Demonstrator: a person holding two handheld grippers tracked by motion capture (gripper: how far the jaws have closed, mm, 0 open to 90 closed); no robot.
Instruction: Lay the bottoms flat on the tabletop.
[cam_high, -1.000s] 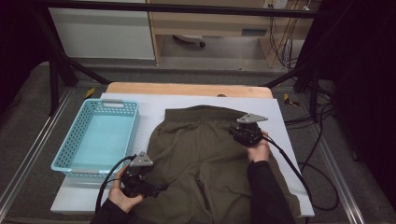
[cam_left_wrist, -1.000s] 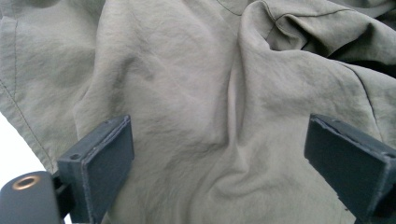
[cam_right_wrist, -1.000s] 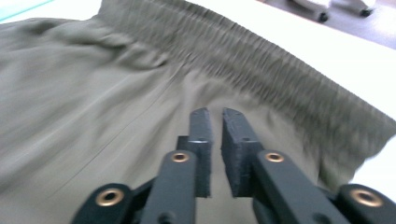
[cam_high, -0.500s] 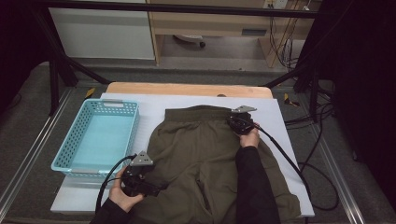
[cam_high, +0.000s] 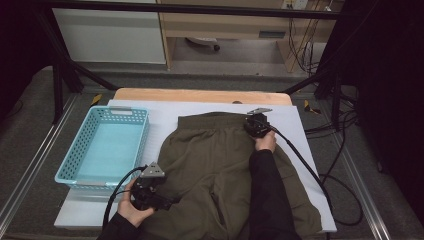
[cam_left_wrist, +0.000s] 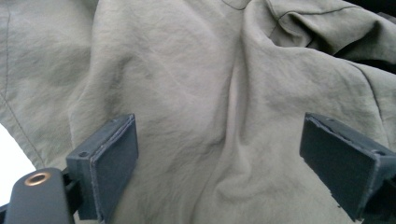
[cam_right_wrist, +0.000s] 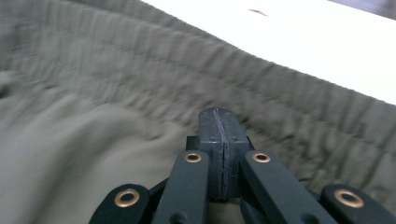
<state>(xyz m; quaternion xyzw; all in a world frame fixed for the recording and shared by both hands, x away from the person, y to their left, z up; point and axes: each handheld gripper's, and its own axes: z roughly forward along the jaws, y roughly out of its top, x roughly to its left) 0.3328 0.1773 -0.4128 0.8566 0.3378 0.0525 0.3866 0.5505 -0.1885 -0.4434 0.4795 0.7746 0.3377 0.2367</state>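
On the shorts' (cam_high: 215, 165) waistband your right gripper (cam_right_wrist: 218, 122) sits with jaws pressed together; your left gripper (cam_left_wrist: 219, 154) gapes wide over the cloth.

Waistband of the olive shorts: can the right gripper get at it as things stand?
Probably yes. The right gripper is right at the gathered waistband with nothing between, but its jaws are shut with no cloth visibly between them, so they'd need to open first.

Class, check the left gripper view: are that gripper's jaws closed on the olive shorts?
No, the left gripper has its jaws standing wide apart, with the olive shorts lying loose between them.
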